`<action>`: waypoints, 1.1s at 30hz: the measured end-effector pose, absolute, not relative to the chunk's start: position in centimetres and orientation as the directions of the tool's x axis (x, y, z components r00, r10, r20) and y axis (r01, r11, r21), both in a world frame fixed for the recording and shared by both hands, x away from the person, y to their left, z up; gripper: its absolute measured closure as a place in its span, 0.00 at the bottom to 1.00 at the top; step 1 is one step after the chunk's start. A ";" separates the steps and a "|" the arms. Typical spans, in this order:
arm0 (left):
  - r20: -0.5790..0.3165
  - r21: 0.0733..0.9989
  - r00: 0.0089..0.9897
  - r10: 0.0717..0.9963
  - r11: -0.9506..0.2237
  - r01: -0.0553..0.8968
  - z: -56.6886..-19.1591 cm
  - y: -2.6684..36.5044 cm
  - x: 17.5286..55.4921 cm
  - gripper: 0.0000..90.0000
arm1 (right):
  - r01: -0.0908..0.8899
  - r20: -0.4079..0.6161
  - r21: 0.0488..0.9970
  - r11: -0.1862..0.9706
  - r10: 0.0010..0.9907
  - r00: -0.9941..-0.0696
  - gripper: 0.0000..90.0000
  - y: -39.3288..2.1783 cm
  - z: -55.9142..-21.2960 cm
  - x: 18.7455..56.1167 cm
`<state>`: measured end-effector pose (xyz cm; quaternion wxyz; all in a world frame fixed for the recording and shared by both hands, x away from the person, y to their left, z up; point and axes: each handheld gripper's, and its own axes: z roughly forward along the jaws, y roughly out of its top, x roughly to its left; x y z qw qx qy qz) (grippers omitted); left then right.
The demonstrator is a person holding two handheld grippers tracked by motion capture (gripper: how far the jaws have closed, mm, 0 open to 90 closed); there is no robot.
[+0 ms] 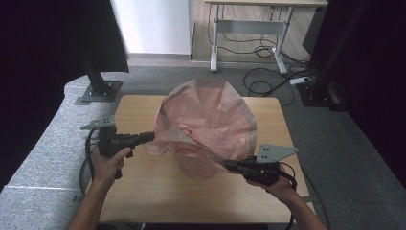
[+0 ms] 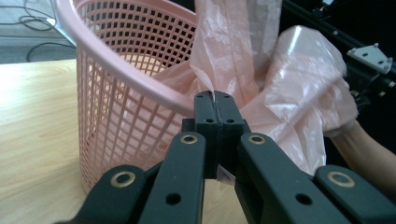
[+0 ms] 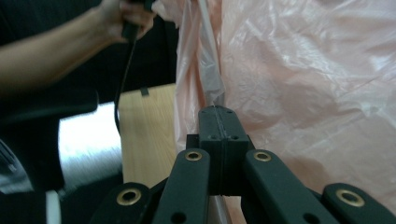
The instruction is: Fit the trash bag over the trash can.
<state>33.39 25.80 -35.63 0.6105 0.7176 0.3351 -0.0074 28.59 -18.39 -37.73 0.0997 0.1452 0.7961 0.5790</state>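
Note:
A pink mesh basket (image 1: 198,165) (image 2: 126,70) stands in the middle of the wooden table (image 1: 143,191). A thin pink plastic bag (image 1: 206,117) (image 2: 299,93) (image 3: 303,70) billows over and out of it. My left gripper (image 1: 149,136) (image 2: 215,95) is at the basket's left side, shut on the bag's edge, with film pinched between its pads. At the basket's front right, my right gripper (image 1: 227,165) (image 3: 218,109) is shut on another part of the bag's edge. Between the two grippers the bag's mouth is stretched wide above the basket.
The table sits on grey carpet (image 1: 344,143). Black stands rise at the back left (image 1: 98,88) and back right (image 1: 325,91). A desk frame with loose cables (image 1: 258,48) is behind the table.

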 end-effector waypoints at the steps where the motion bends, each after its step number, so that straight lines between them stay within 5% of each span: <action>1: -0.419 0.871 0.776 0.471 -0.032 0.490 -35.8 25.9 33.3 1.00 | 0.108 0.001 0.948 0.300 0.337 -0.942 0.99 -18.1 -37.9 28.5; 7: -0.427 0.869 0.780 0.457 -0.031 0.494 -36.7 26.1 33.2 1.00 | 0.079 -0.065 0.916 0.394 0.340 -0.938 0.99 -16.8 -38.8 28.4; 33: -0.387 0.851 0.738 0.552 -0.094 0.516 -38.7 24.1 34.3 1.00 | 0.266 0.099 0.891 0.368 0.415 -0.905 0.99 -16.9 -42.9 33.2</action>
